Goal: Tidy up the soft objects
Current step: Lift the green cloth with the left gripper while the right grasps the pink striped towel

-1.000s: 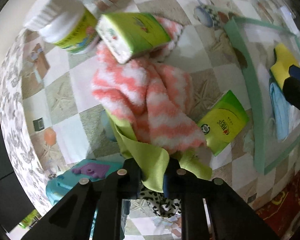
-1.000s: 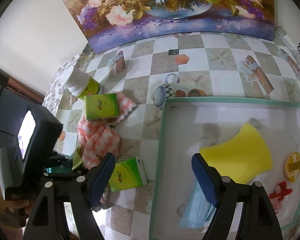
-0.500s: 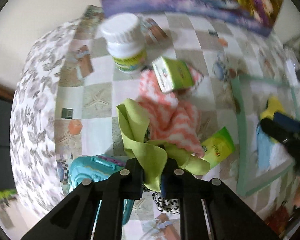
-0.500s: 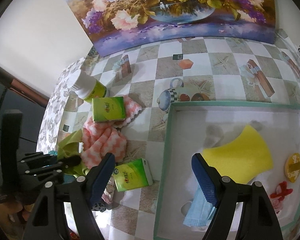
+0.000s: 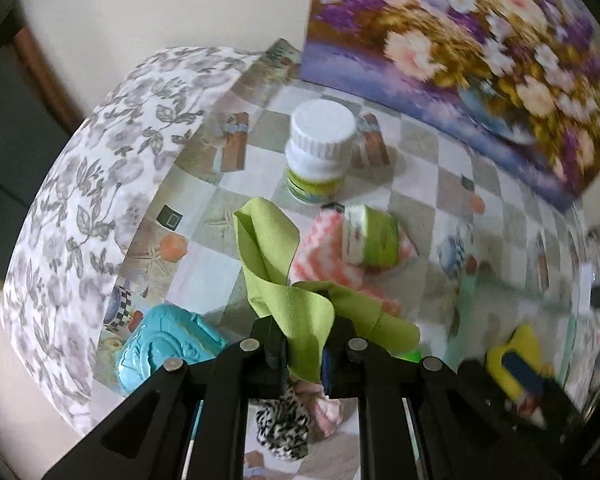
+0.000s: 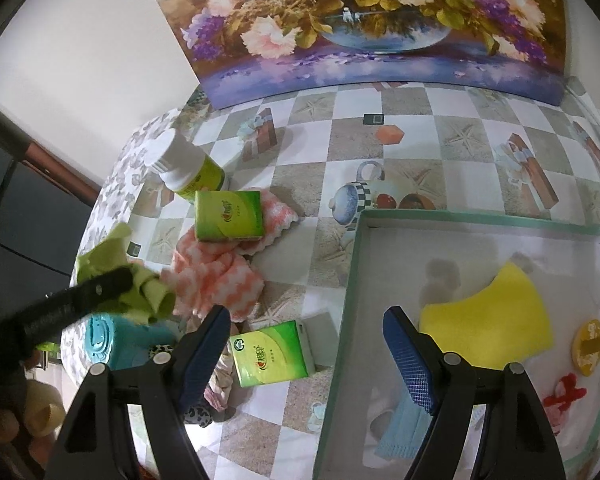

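- The green cloth [image 5: 296, 300] is seen clamped between the fingers of the left gripper [image 5: 305, 344]; it has been lifted clear of the worktop [image 5: 420, 152] since the earlier pictures, where it still lay partly under the pink-and-white towel [image 5: 328, 256].
- In the right wrist view the cloth [image 6: 140, 284] is shown bunched at the tip of the left gripper [image 6: 100, 288], raised above the worktop's left edge, just beside the towel [image 6: 216, 280].
- The left wrist view has been tilted upward: the flower painting [image 5: 480, 48] and the wall are now taken in, and the white bottle [image 5: 320, 152] is seen upright and further off.
- The right gripper [image 6: 308, 344] is held with its fingers spread wide and nothing between them, over the near-left corner of the green-rimmed tray [image 6: 348, 300]; its pose is little changed.
- Inside the tray a yellow sponge [image 6: 488, 320] and a blue face mask [image 6: 396, 428] are lying; the mask is partly covered by a right finger.
- One green tissue pack [image 6: 228, 216] rests on the towel; another [image 6: 272, 352] lies beside the tray.
- A teal toy case [image 5: 160, 352] and a black-and-white spotted item [image 5: 284, 428] are partly hidden behind the left fingers.
- The right side of the left wrist view is blurred, so the tray's contents cannot be made out there.
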